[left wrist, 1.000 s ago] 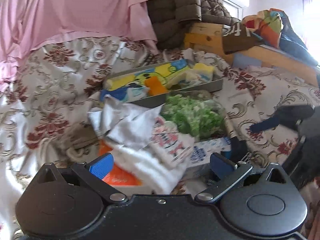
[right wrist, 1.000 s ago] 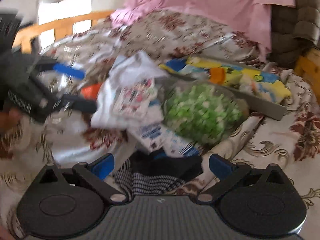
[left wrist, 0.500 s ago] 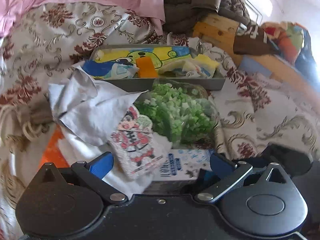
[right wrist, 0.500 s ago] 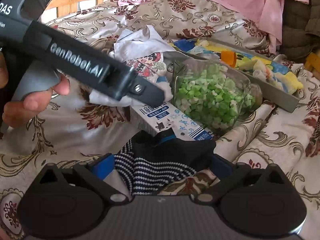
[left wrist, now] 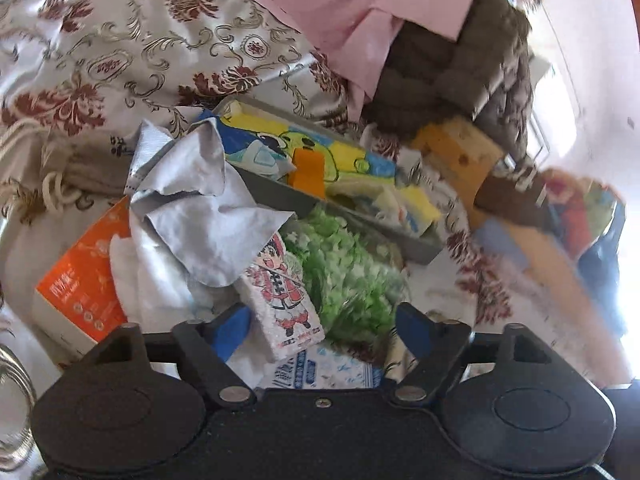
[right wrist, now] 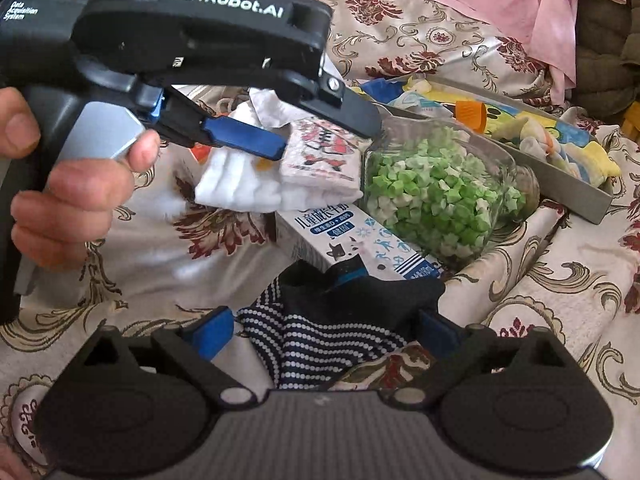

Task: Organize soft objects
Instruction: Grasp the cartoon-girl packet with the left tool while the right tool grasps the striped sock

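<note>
A pile of soft things lies on the floral bedspread. A white pack with a red cartoon figure [left wrist: 282, 292] [right wrist: 324, 150] rests on a white fluffy cloth [right wrist: 240, 184]. My left gripper [left wrist: 322, 330] [right wrist: 320, 136] is open, its jaws either side of the cartoon pack. A dark dotted sock [right wrist: 332, 320] lies between the open jaws of my right gripper [right wrist: 326, 330]. A grey tray [left wrist: 304, 200] [right wrist: 576, 192] behind holds yellow and blue cloths.
A jar of green paper stars [left wrist: 344, 272] [right wrist: 436, 196] lies by a milk carton [right wrist: 344, 240]. A grey crumpled cloth [left wrist: 200, 208] and an orange box [left wrist: 80, 280] are on the left. Pink sheet [left wrist: 360, 12] and brown quilt [left wrist: 460, 64] lie behind.
My left gripper has moved forward and down over the pile, coming to straddle the cartoon pack. My right gripper has closed in around the dark sock.
</note>
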Demonstrator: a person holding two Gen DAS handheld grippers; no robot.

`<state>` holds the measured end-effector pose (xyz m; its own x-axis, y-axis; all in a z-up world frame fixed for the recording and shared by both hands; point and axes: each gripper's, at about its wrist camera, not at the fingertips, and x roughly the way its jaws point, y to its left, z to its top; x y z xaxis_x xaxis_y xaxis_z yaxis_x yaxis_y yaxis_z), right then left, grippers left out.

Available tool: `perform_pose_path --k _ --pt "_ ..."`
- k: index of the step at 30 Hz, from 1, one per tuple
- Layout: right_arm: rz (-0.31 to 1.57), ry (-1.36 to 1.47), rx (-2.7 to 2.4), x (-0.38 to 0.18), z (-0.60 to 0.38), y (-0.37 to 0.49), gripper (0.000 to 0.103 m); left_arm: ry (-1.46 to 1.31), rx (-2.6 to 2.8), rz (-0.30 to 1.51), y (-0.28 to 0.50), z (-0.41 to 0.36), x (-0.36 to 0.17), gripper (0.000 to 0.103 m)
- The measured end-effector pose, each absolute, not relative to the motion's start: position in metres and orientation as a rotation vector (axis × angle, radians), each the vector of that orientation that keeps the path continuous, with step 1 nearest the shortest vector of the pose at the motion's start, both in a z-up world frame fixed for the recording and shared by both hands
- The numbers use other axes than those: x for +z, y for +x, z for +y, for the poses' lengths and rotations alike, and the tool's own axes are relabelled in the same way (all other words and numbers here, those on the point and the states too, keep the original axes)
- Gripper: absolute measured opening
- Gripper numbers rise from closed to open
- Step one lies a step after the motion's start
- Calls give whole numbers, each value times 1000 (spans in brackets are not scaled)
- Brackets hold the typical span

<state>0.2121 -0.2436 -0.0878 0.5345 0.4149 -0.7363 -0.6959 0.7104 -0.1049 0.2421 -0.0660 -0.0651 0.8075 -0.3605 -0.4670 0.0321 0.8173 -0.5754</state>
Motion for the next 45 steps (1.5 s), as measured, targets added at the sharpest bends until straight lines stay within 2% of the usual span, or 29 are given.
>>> perform_pose_path --k 7,12,14,21,26,37,43,45 --pt "743 -398 698 -85 -244 212 93 -754 -191 593 250 -52 -72 79" --pt "743 -404 704 -85 -242 209 91 -789 -190 572 241 -48 -75 65" --pt "742 -394 704 -82 -245 208 86 -833 -188 568 238 -42 -79 59" --pt "735 -372 760 -78 -248 203 82 -907 -202 555 233 -35 -84 56" --pt "775 -394 811 -85 -241 202 75 -942 -205 558 231 -32 -89 52" --pt "791 -329 753 -83 -252 211 72 -1031 -270 525 239 -33 -87 49" --pt "830 -364 788 -91 -243 209 74 -996 -208 624 250 -39 -97 49" --pt "829 -364 810 -91 -242 209 74 -993 -192 641 252 -38 -101 46"
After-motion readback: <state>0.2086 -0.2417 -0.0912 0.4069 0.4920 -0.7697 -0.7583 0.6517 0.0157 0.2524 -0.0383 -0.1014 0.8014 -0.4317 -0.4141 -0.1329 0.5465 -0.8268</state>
